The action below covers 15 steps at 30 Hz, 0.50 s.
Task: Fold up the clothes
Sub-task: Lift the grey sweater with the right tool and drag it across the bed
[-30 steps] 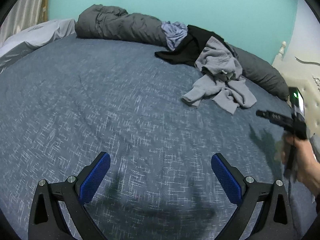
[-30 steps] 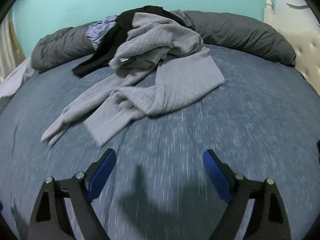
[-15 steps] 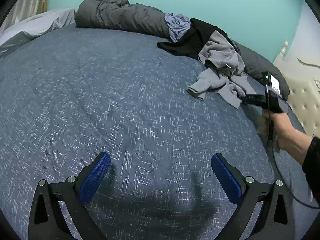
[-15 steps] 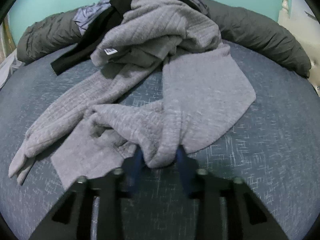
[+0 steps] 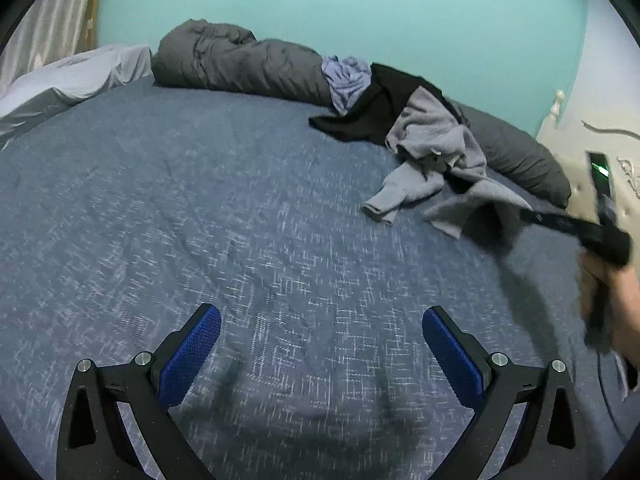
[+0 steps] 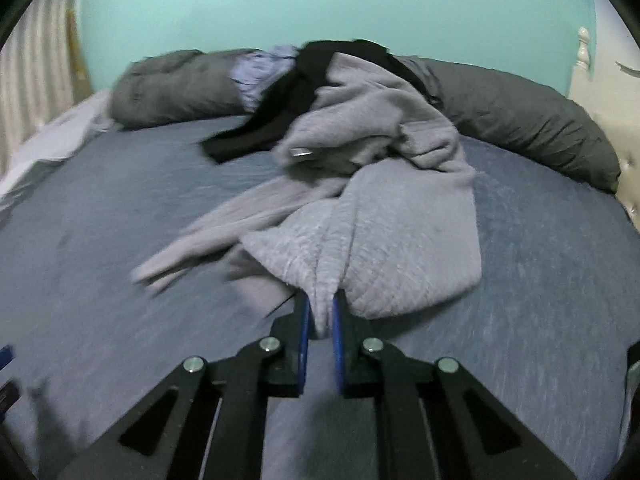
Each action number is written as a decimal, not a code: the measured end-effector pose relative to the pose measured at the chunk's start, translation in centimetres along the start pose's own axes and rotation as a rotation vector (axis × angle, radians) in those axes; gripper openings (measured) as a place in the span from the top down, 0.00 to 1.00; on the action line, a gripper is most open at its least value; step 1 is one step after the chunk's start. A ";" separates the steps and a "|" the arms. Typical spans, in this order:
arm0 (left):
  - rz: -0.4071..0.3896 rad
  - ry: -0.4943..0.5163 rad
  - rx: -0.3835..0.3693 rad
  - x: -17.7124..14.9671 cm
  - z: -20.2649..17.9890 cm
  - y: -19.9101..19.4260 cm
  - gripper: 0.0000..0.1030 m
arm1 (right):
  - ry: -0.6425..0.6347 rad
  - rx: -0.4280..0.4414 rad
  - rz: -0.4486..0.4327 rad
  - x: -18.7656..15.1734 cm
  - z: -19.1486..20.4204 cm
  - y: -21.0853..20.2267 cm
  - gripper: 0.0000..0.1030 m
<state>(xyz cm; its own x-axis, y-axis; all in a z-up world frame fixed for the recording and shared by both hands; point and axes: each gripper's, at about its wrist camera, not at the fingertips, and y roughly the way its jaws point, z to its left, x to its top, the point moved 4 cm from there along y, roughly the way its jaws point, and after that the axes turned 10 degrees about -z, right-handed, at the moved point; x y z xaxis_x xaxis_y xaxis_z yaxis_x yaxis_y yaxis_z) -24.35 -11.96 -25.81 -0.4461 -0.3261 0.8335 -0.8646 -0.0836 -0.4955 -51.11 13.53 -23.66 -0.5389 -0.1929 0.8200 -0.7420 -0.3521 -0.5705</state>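
The right gripper has its jaws pinched nearly shut on a fold at the near edge of the grey knit sweater, which lies rumpled toward the far right side of the bed, one sleeve trailing out to the left. The sweater's upper part is heaped over a black garment, and a pale lavender garment sits just behind that, both resting against a long dark grey rolled duvet that runs along the teal wall. These two garments are tangled with the sweater and lie directly behind it.

The left gripper hangs above bare blue-grey bedcover with its jaws spread wide and nothing between them, well apart from the clothes pile. From its view the sweater appears at upper right, with the right gripper's handle blurred at the right edge in a person's hand. A pale grey pillow lies at the far left corner, and a cream tufted headboard stands at the right.
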 end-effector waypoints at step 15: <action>-0.037 -0.031 -0.011 0.7 0.8 -4.0 0.00 | 0.127 0.033 0.041 -10.2 3.4 -13.4 0.91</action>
<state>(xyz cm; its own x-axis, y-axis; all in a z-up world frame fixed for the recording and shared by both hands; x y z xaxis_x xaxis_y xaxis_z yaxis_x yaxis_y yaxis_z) -20.96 -12.58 -23.45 -0.4067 -0.3521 0.8430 -0.8829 -0.0856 -0.4617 -34.31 17.08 -24.21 -0.6160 -0.0910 0.7825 -0.7060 -0.3770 -0.5996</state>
